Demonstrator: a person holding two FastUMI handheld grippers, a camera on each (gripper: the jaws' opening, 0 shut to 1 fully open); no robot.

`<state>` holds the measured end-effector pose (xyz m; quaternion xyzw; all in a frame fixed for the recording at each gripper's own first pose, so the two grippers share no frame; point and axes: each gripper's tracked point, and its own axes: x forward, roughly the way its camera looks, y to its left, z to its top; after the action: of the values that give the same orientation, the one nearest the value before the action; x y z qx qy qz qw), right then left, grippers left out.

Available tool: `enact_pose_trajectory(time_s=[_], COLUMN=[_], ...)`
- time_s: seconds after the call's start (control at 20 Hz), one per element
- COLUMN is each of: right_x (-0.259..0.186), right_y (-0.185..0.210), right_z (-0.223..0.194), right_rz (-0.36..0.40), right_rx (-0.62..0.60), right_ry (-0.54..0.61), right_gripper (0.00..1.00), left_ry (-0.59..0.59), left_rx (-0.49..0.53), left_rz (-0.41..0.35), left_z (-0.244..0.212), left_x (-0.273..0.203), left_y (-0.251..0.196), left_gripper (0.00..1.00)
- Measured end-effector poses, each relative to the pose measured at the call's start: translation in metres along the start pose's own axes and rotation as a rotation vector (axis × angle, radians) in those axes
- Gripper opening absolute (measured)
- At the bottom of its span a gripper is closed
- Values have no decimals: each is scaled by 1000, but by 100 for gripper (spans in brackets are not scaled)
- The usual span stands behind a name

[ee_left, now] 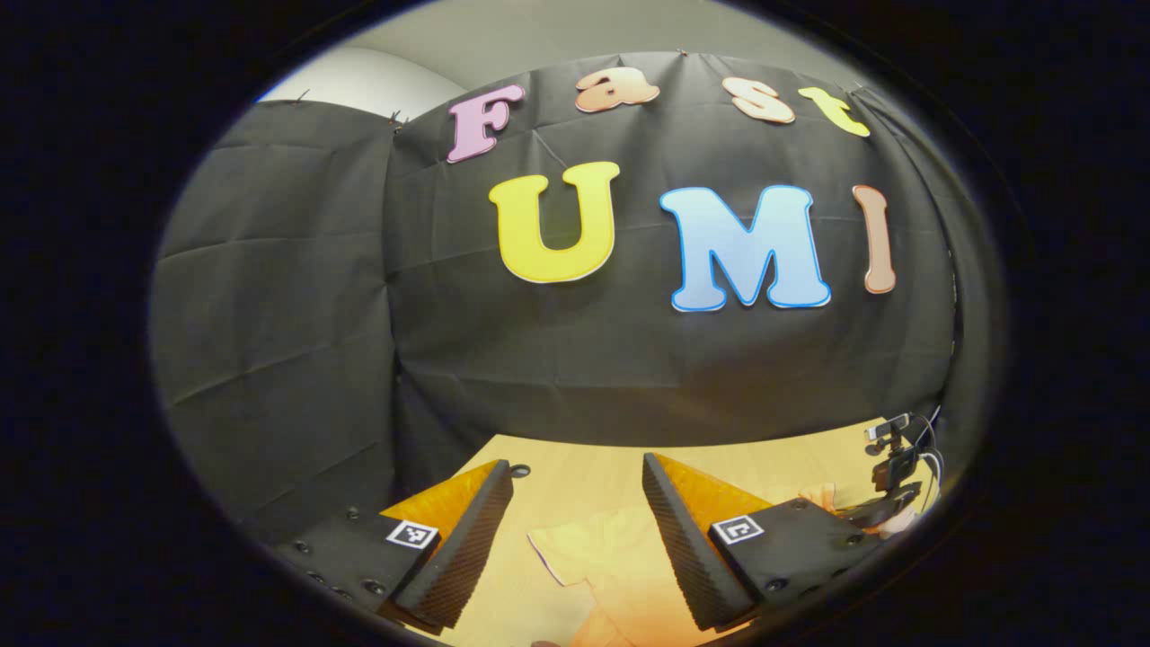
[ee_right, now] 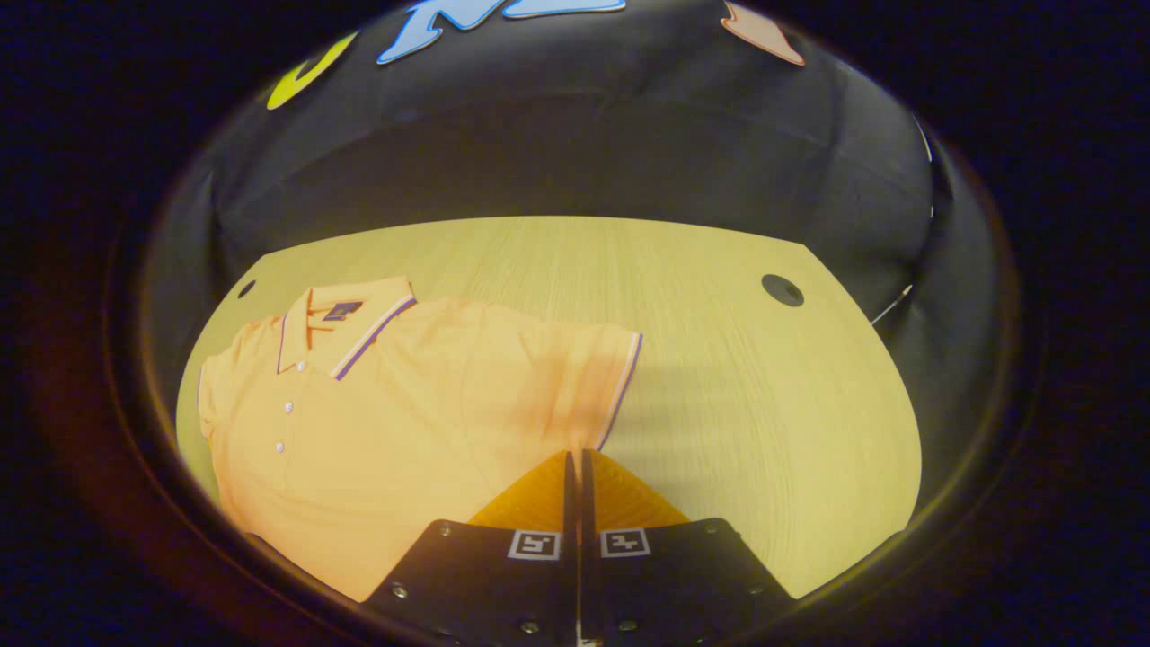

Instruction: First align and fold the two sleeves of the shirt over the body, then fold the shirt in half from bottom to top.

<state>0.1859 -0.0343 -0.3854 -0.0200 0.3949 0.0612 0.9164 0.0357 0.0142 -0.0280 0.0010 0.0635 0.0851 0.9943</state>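
Right claw (ee_right: pixel 575 458) at shirt (ee_right: pixel 404 422) sleeve hem (ee_right: pixel 622 386)

Black screwed tool (ee_right: pixel 576 467) plates; square markers

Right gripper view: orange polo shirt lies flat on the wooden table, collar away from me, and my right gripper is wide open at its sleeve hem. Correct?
Not quite. In the right gripper view, the right gripper is shut, fingers together, at the sleeve hem of the orange polo shirt. The rest holds.
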Motion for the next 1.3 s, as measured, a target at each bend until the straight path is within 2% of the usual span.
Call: enact_pose_trajectory(time_s=[0.15, 0.35, 0.55, 0.7, 0.75, 0.85, 1.05, 1.1, 1.25, 1.3], right_x=[-9, -22, -27, -19, -18, -15, -17, -23, -34, -41], right_y=[14, 62, 122, 148, 150, 158, 158, 155, 153, 153], right_z=[23, 47, 42, 26, 22, 14, 19, 21, 29, 32], right_rz=[9, 85, 185, 208, 204, 216, 210, 203, 189, 189], right_rx=[-35, -90, -169, -208, -214, -207, -181, -174, -162, -158], right_ry=[-55, -113, -109, -68, -54, -24, -28, -31, -53, -63], right_gripper=[2, 2, 2, 2, 2, 9, 15, 20, 20, 24], left_ry=[1, 2, 10, 21, 26, 37, 57, 62, 86, 96], left_rx=[-5, -9, -17, -19, -18, -21, -32, -33, -42, -47], left_rz=[6, 11, 27, 44, 50, 56, 54, 49, 27, 18], left_z=[-1, -2, -7, -15, -18, -24, -37, -41, -61, -69], left_x=[-1, 0, -2, -3, -3, -4, 0, 4, 16, 23], left_y=[6, 13, 27, 39, 43, 50, 60, 60, 62, 62], left_gripper=[95, 95, 95, 95, 95, 95, 95, 95, 95, 95])
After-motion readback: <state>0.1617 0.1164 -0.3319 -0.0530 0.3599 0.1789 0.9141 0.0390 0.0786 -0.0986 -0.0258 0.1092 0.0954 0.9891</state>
